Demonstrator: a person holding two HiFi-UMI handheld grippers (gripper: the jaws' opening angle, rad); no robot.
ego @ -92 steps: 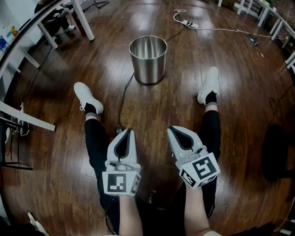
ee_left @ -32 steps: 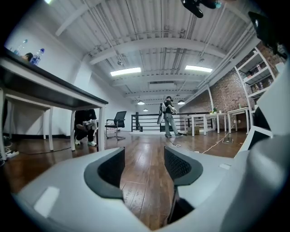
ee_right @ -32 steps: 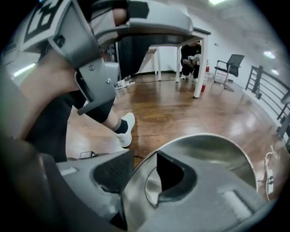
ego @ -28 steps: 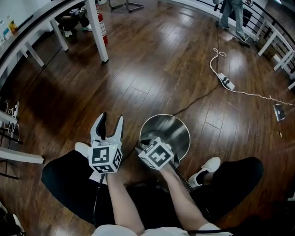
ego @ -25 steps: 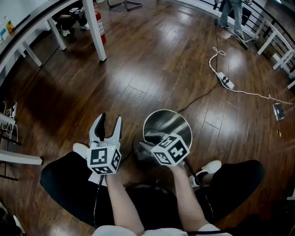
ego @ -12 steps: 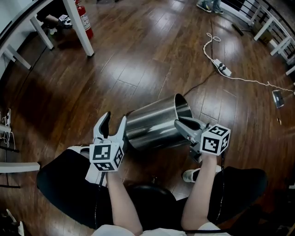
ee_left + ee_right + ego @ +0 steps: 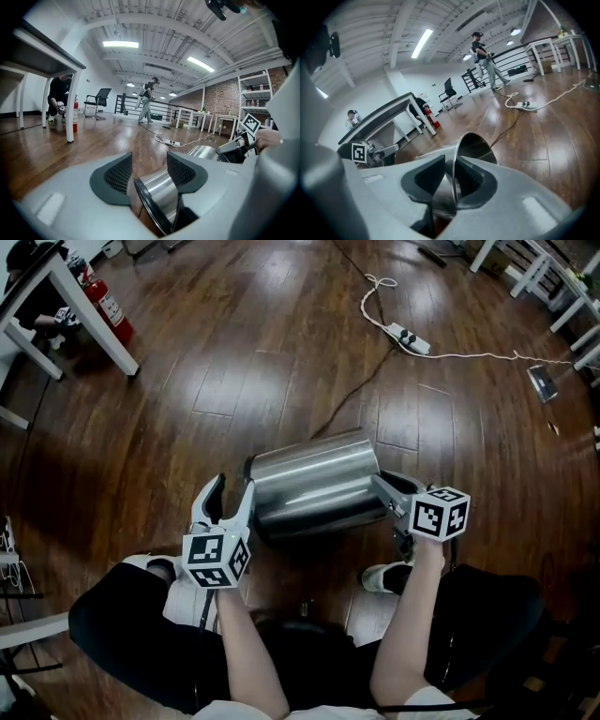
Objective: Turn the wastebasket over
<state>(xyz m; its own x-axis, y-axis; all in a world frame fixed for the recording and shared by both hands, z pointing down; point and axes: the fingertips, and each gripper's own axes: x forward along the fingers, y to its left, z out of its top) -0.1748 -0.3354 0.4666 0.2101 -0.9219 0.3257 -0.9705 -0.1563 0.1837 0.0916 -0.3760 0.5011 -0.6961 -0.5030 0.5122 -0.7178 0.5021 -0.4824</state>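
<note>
The steel wastebasket (image 7: 314,486) is tipped on its side just above the wooden floor, mouth to the right and base to the left. My right gripper (image 7: 382,486) pinches the wall at the mouth rim. In the right gripper view the thin rim (image 7: 476,143) runs between its pads (image 7: 451,176); the jaws are opening slightly with the rim still between them. My left gripper (image 7: 232,488) stands open at the base end. The left gripper view shows the base's dark edge (image 7: 161,192) sitting between the spread jaws (image 7: 149,164), close to the right one.
A white power strip (image 7: 408,337) with its cable lies on the floor far right, and a black cable (image 7: 352,395) runs toward the basket. A white table leg (image 7: 89,310) and a red fire extinguisher (image 7: 108,304) stand far left. My legs and white shoes (image 7: 380,577) are just below the basket.
The wastebasket went from upright to lying on its side, its mouth swung to the right with the right gripper. The left gripper moved down and in to the base.
</note>
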